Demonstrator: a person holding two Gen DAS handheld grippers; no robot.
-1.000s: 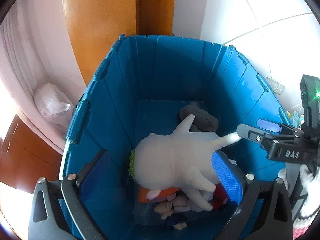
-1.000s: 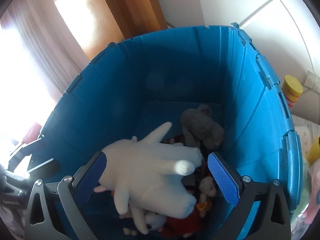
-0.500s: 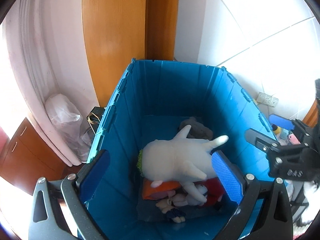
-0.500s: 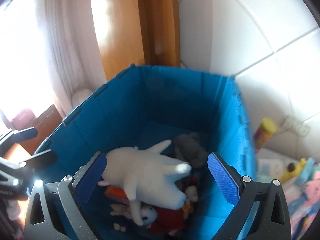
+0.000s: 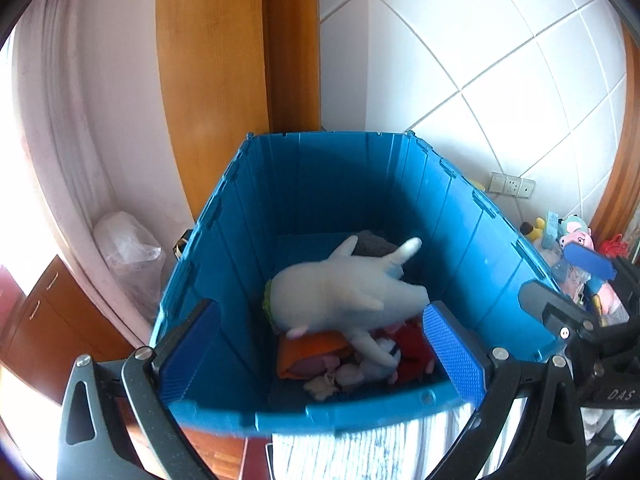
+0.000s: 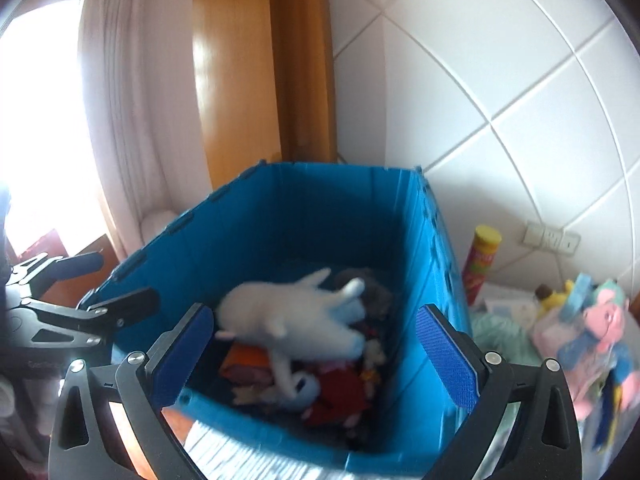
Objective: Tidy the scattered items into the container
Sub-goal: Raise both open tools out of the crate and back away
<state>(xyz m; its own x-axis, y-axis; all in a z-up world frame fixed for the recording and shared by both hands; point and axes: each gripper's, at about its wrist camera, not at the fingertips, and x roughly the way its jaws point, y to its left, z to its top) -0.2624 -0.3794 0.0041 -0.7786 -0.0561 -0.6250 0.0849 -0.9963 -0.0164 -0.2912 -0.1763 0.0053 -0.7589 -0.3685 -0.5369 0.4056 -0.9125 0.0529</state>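
Observation:
A deep blue plastic bin (image 5: pixel 224 272) (image 6: pixel 424 264) stands against the tiled wall. A big white plush toy (image 5: pixel 340 296) (image 6: pixel 296 316) lies loose on top of a pile of smaller soft toys, among them a grey one (image 6: pixel 372 288), an orange one (image 5: pixel 312 348) and a red one (image 6: pixel 340 392). My left gripper (image 5: pixel 320 352) hovers above the bin's near rim, open and empty. My right gripper (image 6: pixel 314 354) is also open and empty, above the near rim. Each gripper shows at the edge of the other's view.
To the right of the bin lie more soft toys, a pink one (image 6: pixel 600 320) and a yellow one (image 5: pixel 534 228), plus a yellow-capped tube can (image 6: pixel 482 264). A wall socket (image 5: pixel 512 186) sits low on the tiles. Left of the bin are a curtain, a plastic bag (image 5: pixel 128 244) and a wooden cabinet.
Both grippers have pulled back and up out of the bin, so its whole rim now shows. The white plush toy stays lying in the bin.

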